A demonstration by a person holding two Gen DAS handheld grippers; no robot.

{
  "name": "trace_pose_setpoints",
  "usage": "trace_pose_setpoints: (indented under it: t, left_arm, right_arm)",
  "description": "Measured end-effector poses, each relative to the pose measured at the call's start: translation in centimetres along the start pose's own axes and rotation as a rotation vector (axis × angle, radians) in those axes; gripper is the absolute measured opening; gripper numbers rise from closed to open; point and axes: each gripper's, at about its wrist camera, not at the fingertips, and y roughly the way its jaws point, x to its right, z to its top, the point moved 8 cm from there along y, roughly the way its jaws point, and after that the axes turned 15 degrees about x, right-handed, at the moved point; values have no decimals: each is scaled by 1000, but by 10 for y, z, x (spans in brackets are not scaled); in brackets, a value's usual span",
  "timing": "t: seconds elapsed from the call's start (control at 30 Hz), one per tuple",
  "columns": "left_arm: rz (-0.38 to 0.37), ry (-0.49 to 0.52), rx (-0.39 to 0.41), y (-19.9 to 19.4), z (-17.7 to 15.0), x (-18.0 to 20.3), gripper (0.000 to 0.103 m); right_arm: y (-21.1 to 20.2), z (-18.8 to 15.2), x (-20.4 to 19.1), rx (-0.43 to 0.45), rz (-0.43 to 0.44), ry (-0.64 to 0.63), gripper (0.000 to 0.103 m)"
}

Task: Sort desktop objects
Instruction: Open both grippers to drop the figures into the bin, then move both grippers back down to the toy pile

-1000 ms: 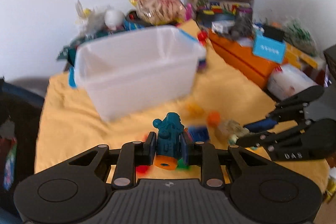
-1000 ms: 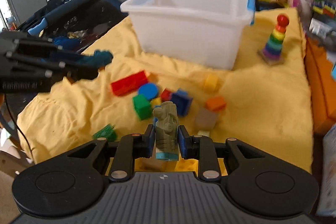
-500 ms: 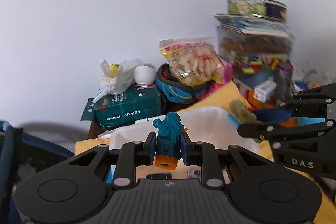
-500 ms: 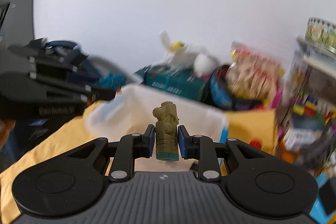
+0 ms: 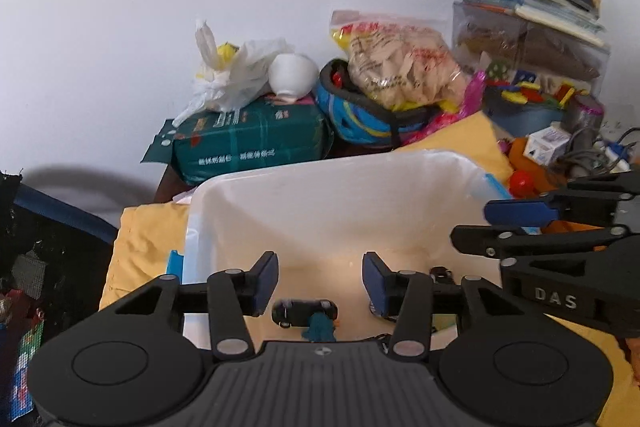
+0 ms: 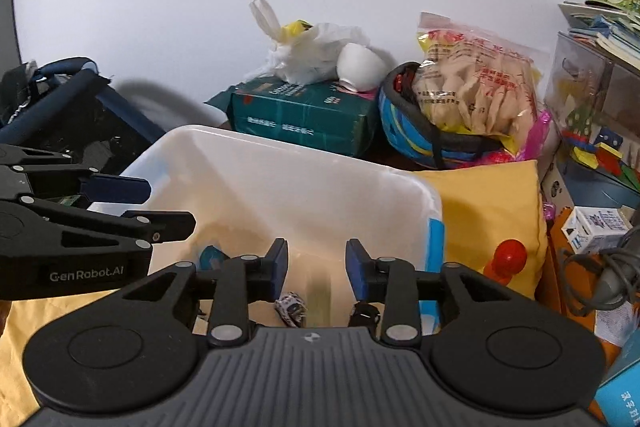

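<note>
Translucent white plastic bin [image 5: 328, 203] is filling the middle of both frames on the yellow cloth [image 6: 492, 211]. Left gripper [image 5: 319, 281] is hanging over it, jaws just opening and empty; the teal toy figure [image 5: 320, 327] is lying below beside a small black toy car [image 5: 298, 311]. Right gripper [image 6: 316, 269] is likewise just opening, with a blurred olive figure [image 6: 319, 301] below its pads.

The plastic bin [image 5: 320, 187] sits directly under both grippers; a toy car [image 5: 304, 311] and figurine [image 5: 320, 327] lie inside, below the left gripper [image 5: 319, 279].
</note>
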Motion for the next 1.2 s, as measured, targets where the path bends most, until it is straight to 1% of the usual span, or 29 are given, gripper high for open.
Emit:
trace_pose_setpoints:
  t: [0.1,0.13,0.17,0.2,0.3,0.37,0.47,0.5,0.57,0.67,0.73,0.8,0.87,0.97,1.03,1.1,1.13,1.17,1.2]
  left_arm:
    - [-4,-21,20,-16,5,-2,52]
    - [-9,-31,30,-24,5,-1,55]
    - [-19,-37,39,-32,3,0,61]
    - [-27,-38,43,-39,0,2,64]
    - [-66,-8,37,-69,-22,12,64]
    - [-79,10,33,-90,-41,18,64]
    - [-95,46,3,-114,-78,26,64]
    - [-101,61,-30,-120,-94,30,64]
    - [-111,68,-106,-129,-126,36,64]
    - [-142,29,-192,-139,-161,45,64]
    - [-153,-6,-233,-144,-176,51,64]
    - [-167,-8,-241,-148,-182,57,64]
    - [-174,45,-239,-154,-185,66,64]
    - [-196,100,-227,-162,-188,78,63]
    - [-231,126,-220,-164,-186,88,63]
    - [-290,150,-200,-168,-179,103,63]
    - [-332,158,-184,-171,-174,112,63]
    - [-381,166,-167,-173,-168,123,63]
    - [-413,177,-155,-174,-164,132,63]
  right_arm:
    - [-9,4,-2,18,3,-15,36]
    - [-9,5,-2,20,5,-15,36]
    - [-12,6,-2,25,11,-8,36]
    - [-18,7,-2,41,20,0,36]
    - [-42,3,-2,90,46,-5,41]
    - [-60,-4,-2,106,61,10,42]
    - [-91,-28,1,116,85,8,43]
    - [-100,-41,2,103,93,7,43]
    - [-111,-67,6,38,96,33,43]
    - [-128,-112,10,-79,98,58,42]
    - [-138,-139,7,-149,104,56,37]
    - [-146,-156,1,-193,112,44,35]
    - [-156,-169,-8,-215,122,26,35]
    - [-168,-179,-31,-216,163,-34,35]
    - [-172,-180,-48,-205,197,-94,33]
    - [-170,-181,-55,-208,197,-122,31]
    - [-168,-178,-54,-201,184,-129,31]
    - [-165,-174,-49,-192,163,-128,31]
    - [-162,-170,-42,-186,131,-120,31]
